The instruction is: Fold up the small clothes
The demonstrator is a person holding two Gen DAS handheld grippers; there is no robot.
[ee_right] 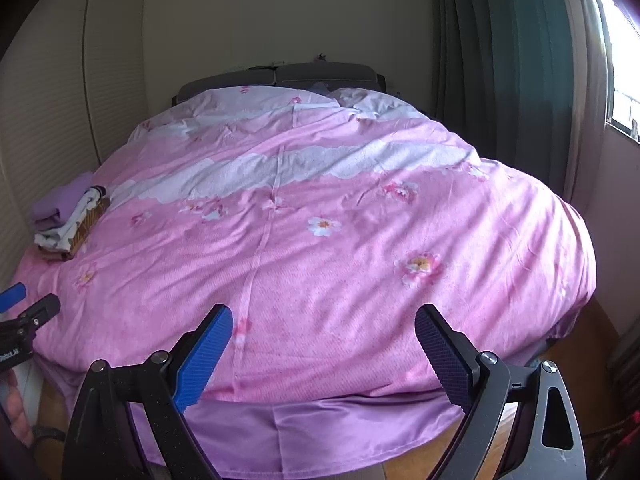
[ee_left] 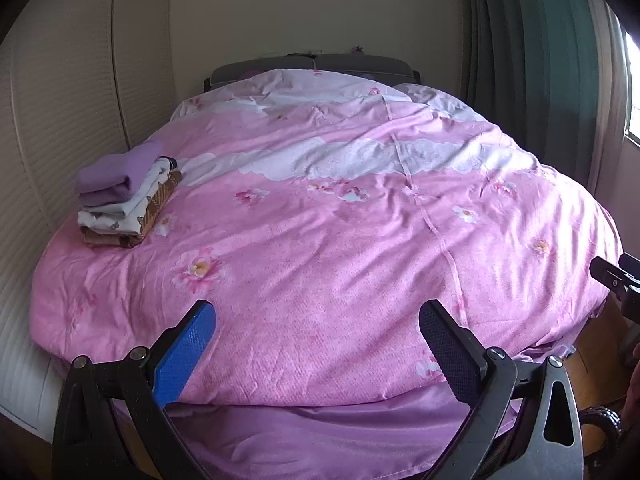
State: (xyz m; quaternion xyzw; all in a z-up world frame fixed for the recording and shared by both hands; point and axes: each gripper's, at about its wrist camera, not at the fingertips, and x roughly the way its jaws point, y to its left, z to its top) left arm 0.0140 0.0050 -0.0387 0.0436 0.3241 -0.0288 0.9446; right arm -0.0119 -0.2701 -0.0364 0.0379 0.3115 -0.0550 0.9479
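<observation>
A stack of folded small clothes (ee_left: 124, 196) lies at the left edge of the bed: a purple piece on top, a pale printed one under it, a brown patterned one at the bottom. It also shows in the right wrist view (ee_right: 68, 220). My left gripper (ee_left: 318, 316) is open and empty over the foot of the bed. My right gripper (ee_right: 324, 320) is open and empty over the foot of the bed, to the right of the left one. No loose garment is in view.
The bed carries a pink floral duvet (ee_left: 340, 240) with a purple sheet (ee_left: 320, 432) below its front edge. A louvered wardrobe (ee_left: 60, 120) stands close on the left. Green curtains (ee_right: 520, 60) and a window are on the right. A dark headboard (ee_left: 312, 66) is at the back.
</observation>
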